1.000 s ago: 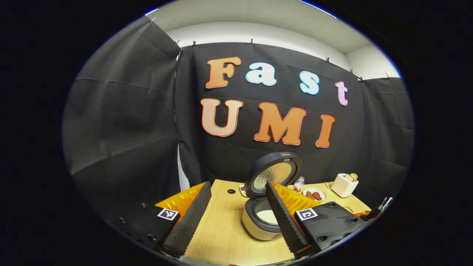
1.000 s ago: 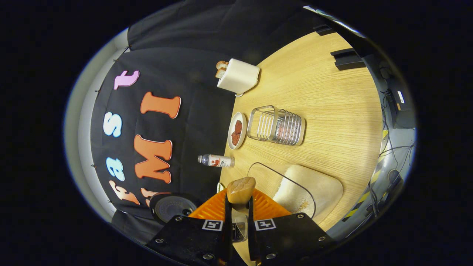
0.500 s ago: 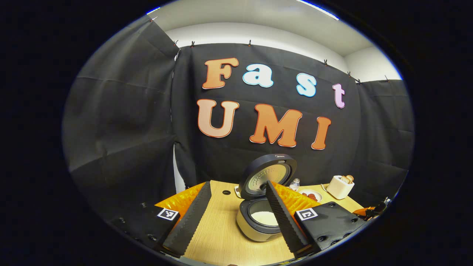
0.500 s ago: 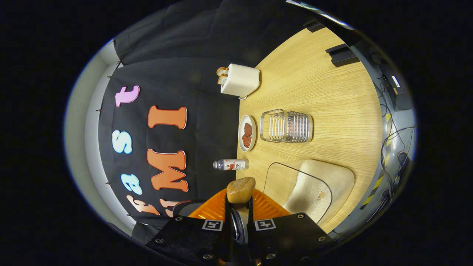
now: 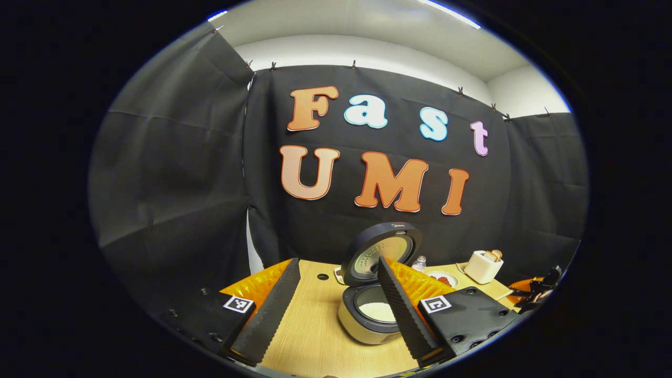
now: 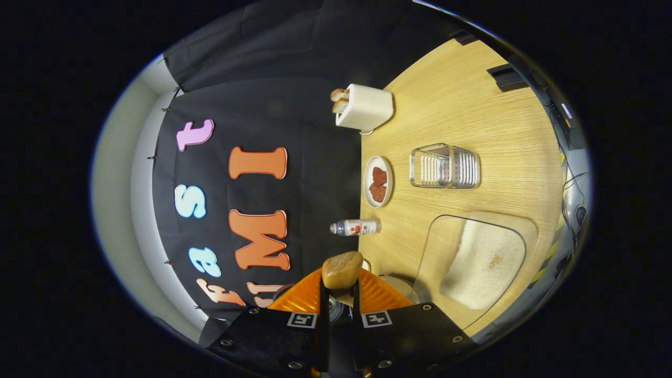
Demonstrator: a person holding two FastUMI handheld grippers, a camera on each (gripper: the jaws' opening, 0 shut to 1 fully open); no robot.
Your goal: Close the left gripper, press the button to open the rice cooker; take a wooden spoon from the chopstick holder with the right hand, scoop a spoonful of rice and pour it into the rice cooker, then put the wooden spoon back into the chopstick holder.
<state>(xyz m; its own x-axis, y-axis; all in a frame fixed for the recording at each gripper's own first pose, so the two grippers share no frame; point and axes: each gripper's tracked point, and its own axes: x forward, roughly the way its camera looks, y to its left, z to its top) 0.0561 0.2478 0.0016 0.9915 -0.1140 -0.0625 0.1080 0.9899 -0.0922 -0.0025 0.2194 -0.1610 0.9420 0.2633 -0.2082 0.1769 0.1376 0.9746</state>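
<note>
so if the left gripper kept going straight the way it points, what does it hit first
Probably the open dark-lidded, cream-bodied rice cooker, which sits just ahead between the left gripper jaws, toward the right one. Depth is unclear; it might pass above the pot and meet the raised lid.

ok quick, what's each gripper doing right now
Left gripper: open, holding nothing.
Right gripper: closed on the wooden spoon.

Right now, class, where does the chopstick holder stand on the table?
In the right gripper view, the wire chopstick holder stands on the wooden table, right beside the plate, between the toaster and the rice container.
</note>
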